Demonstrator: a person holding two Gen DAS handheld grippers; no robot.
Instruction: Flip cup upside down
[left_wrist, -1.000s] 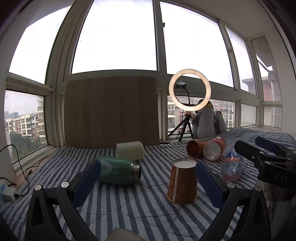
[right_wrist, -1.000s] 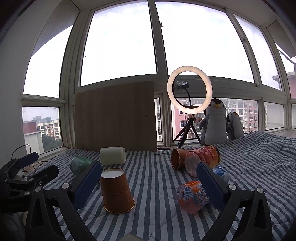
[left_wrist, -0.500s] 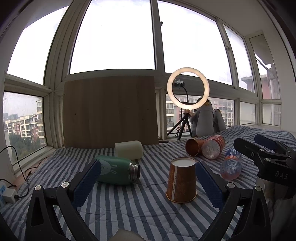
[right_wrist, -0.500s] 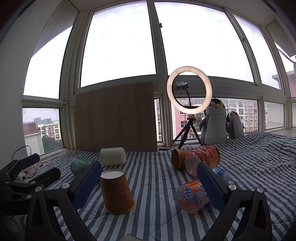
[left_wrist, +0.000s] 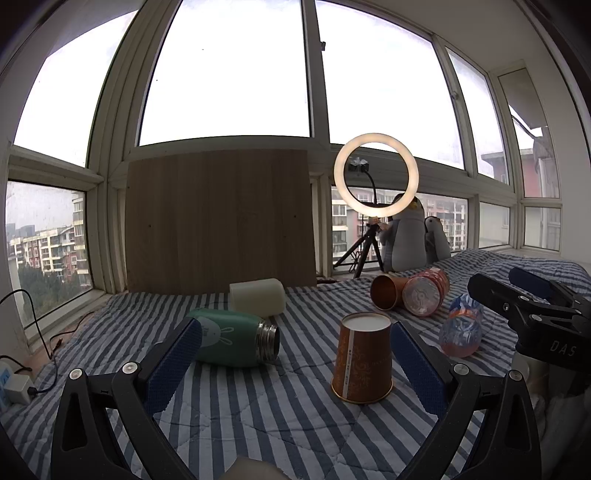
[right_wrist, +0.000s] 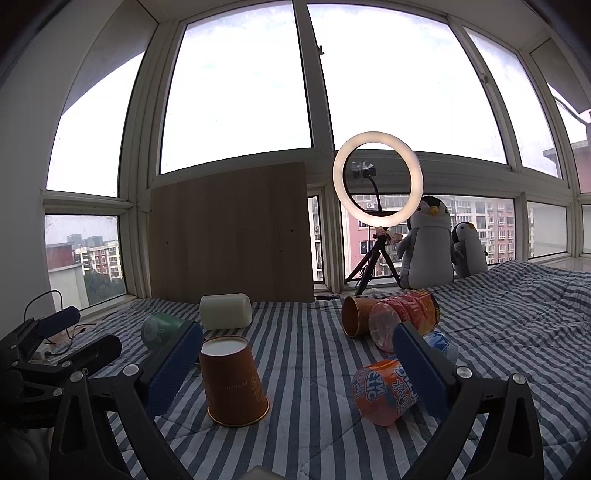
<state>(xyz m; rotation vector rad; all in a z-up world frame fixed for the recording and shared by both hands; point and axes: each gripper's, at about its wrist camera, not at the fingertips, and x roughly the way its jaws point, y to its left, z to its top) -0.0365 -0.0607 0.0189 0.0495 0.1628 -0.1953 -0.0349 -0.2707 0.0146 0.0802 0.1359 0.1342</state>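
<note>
An orange paper cup (left_wrist: 362, 358) stands upside down, rim down, on the striped blanket; it also shows in the right wrist view (right_wrist: 233, 380). My left gripper (left_wrist: 295, 365) is open and empty, with the cup just inside its right finger. My right gripper (right_wrist: 297, 369) is open and empty, with the cup near its left finger. Each gripper shows at the edge of the other's view: the right gripper (left_wrist: 532, 310) and the left gripper (right_wrist: 62, 339).
A green flask (left_wrist: 232, 338) lies on its side to the left. A white cylinder (left_wrist: 257, 301) lies behind it. A copper cup (left_wrist: 386, 291), a snack can (left_wrist: 424, 295) and plastic bottles (right_wrist: 388, 387) lie to the right. A ring light (left_wrist: 376, 173) and wooden board (left_wrist: 219, 225) stand at the back.
Both grippers have stayed open and empty. The left wrist view has shifted slightly, with the cup staying upside down in place. The right view is nearly unchanged.
</note>
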